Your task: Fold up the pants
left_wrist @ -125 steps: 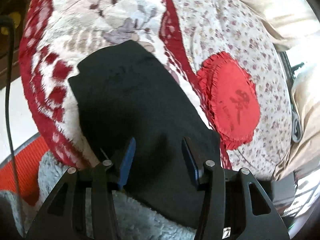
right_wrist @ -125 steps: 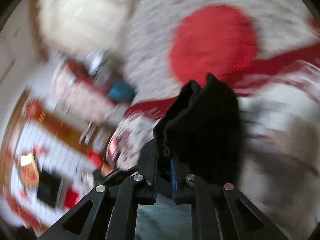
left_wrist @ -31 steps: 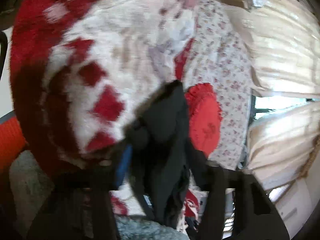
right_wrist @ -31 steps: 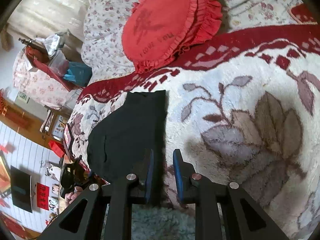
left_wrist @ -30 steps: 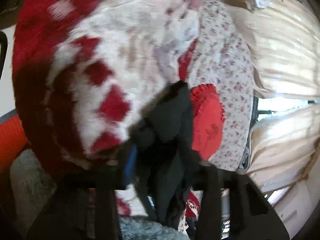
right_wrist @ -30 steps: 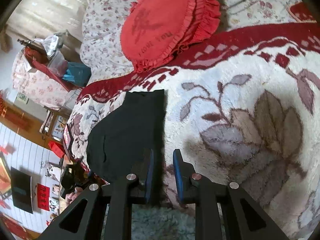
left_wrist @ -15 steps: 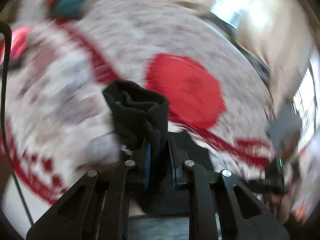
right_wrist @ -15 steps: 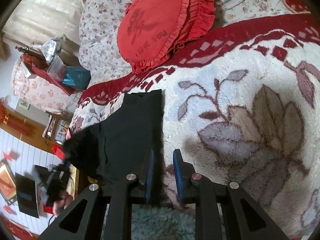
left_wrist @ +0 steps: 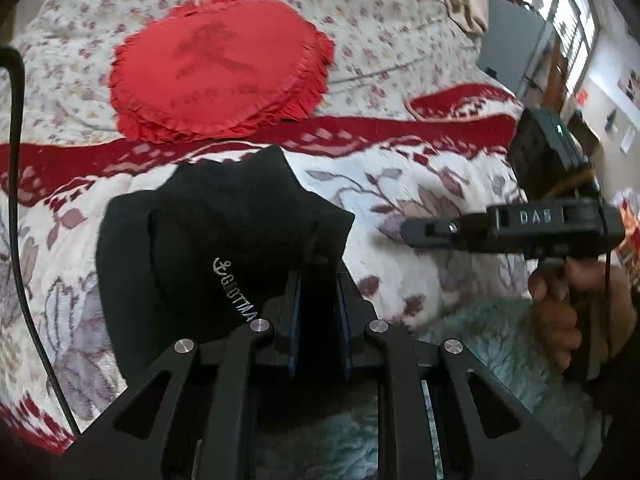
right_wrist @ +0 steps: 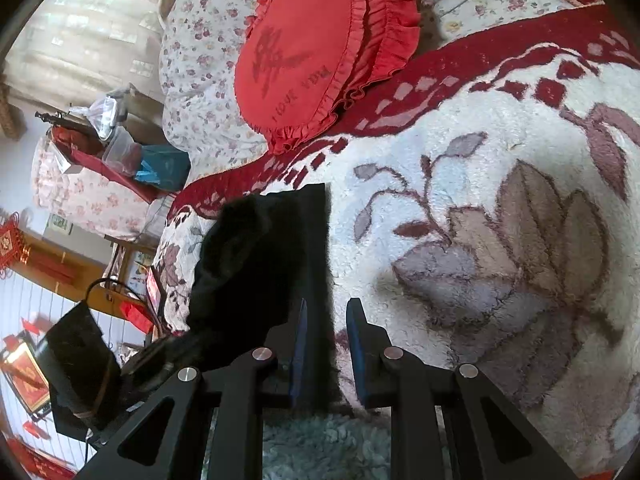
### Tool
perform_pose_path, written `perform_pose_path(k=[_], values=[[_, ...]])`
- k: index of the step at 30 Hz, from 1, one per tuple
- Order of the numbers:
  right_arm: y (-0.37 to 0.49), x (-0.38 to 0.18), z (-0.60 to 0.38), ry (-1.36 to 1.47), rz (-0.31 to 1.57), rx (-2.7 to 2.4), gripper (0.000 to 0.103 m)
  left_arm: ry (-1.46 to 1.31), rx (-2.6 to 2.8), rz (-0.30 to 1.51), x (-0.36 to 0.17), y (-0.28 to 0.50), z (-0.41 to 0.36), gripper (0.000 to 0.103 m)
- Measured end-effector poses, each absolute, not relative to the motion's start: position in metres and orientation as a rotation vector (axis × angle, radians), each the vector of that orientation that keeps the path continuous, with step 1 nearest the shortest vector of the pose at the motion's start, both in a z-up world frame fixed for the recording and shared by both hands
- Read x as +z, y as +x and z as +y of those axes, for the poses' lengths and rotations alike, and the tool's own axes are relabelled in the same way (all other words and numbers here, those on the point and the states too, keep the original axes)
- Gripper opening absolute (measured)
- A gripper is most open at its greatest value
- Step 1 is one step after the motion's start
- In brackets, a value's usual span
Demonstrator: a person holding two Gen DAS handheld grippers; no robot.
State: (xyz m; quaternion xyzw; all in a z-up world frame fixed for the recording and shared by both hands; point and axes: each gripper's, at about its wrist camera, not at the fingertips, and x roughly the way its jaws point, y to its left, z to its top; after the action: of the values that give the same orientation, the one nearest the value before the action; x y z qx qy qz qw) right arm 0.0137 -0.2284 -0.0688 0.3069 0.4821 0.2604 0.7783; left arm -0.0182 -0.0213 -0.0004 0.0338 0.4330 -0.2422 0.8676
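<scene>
The black pants (left_wrist: 224,232) hang bunched from my left gripper (left_wrist: 320,300), which is shut on a fold of them above the fleece blanket (left_wrist: 400,184); a white embroidered logo faces up. In the right wrist view the rest of the pants (right_wrist: 312,240) lies flat, with the lifted bunch (right_wrist: 240,248) blurred over its left side. My right gripper (right_wrist: 326,332) hovers low with its jaws a little apart, straddling the pants' right edge without pressing on it. From the left wrist view the right gripper (left_wrist: 404,232) points in from the right, held by a hand (left_wrist: 560,312).
A round red frilled cushion (right_wrist: 304,52) lies on the flowered quilt (right_wrist: 200,80) behind the pants. A grey fluffy throw (left_wrist: 480,328) covers the near edge. Past the bed's left side stands a cluttered bedside stand (right_wrist: 120,148). A black cable (left_wrist: 16,160) hangs at far left.
My left gripper shut on one end of the pants, rolled, and carried it up and across toward the right gripper, folding the fabric over. The right gripper has stayed put.
</scene>
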Motion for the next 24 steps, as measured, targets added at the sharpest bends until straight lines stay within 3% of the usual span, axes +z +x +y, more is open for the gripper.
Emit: perform_pose_path(k=[11, 17, 24], values=[[0.013, -0.070, -0.231, 0.666, 1.047, 0.557, 0.019, -0.013, -0.621, 1.055, -0.011, -0.022, -0.016, 0.018], [0.014, -0.067, -0.231, 0.653, 1.034, 0.534, 0.019, -0.302, -0.550, 0.901, 0.016, -0.054, 0.079, 0.018], [0.003, -0.008, -0.161, 0.299, 0.902, 0.709, 0.019, -0.560, -0.507, 0.902, -0.009, -0.048, 0.123, 0.018]])
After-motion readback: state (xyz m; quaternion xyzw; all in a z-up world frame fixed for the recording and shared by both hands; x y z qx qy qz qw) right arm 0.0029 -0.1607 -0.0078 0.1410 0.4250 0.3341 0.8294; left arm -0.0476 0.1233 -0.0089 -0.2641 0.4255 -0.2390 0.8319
